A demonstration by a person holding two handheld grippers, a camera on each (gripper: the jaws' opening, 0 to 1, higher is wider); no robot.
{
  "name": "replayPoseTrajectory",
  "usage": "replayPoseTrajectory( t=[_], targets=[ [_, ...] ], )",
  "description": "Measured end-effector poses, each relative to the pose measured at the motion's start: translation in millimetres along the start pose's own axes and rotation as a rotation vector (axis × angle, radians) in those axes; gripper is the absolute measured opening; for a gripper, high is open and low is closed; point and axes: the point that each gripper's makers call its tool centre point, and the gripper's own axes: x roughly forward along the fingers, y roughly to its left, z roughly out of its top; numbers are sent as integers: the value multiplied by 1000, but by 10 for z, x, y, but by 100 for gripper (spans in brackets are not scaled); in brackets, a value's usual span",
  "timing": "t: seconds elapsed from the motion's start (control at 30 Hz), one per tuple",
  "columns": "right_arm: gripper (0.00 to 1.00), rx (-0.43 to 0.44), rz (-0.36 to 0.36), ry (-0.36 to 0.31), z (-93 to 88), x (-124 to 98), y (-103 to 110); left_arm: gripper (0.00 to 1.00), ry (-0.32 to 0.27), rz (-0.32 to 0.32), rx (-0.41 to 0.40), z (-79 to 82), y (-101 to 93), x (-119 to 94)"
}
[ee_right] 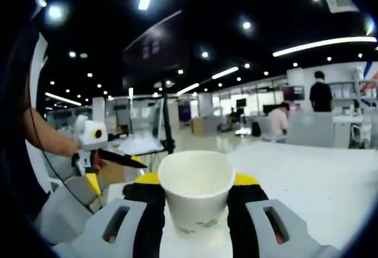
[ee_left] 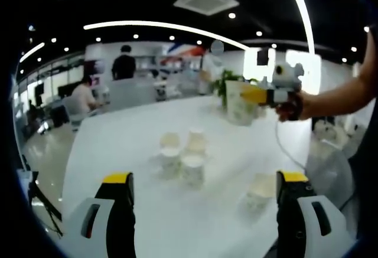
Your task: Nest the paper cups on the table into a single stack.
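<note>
Item: paper cups, white with a green print, on a white table [ee_left: 124,152]

Location — a loose cluster of cups [ee_left: 183,152] stands upright near the middle of the table; one single cup [ee_left: 258,192] stands apart, toward the right jaw in the left gripper view. The exact number in the cluster is hard to tell through the blur. A further held cup [ee_right: 196,190] sits upright, mouth up, between the jaws of the right gripper [ee_right: 196,208]. In the left gripper view this gripper is lifted above the far side of the table, a cup in its jaws there too.

Grippers — right gripper: clenched on the held cup, jaws pressing its wall on both sides. Left gripper [ee_left: 204,196]: released, jaws wide apart with nothing between them, low over the near table, pointed at the cluster.

Handling, as judged: very light, thin-walled, soft; crushes under a hard squeeze, tips at a nudge. Tapered, so one drops into another if kept upright and centred.

Where to hold: mid-wall or just under the rolled rim, the stiffest part, gentle pressure only
</note>
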Motion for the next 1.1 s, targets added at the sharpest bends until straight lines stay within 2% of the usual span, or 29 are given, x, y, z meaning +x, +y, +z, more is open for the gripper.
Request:
replayPoseTrajectory(
  t=[1.1],
  targets=[
    [37, -40, 64, 1, -103, -255, 635, 98, 13, -5, -25, -57, -113, -43]
  ],
)
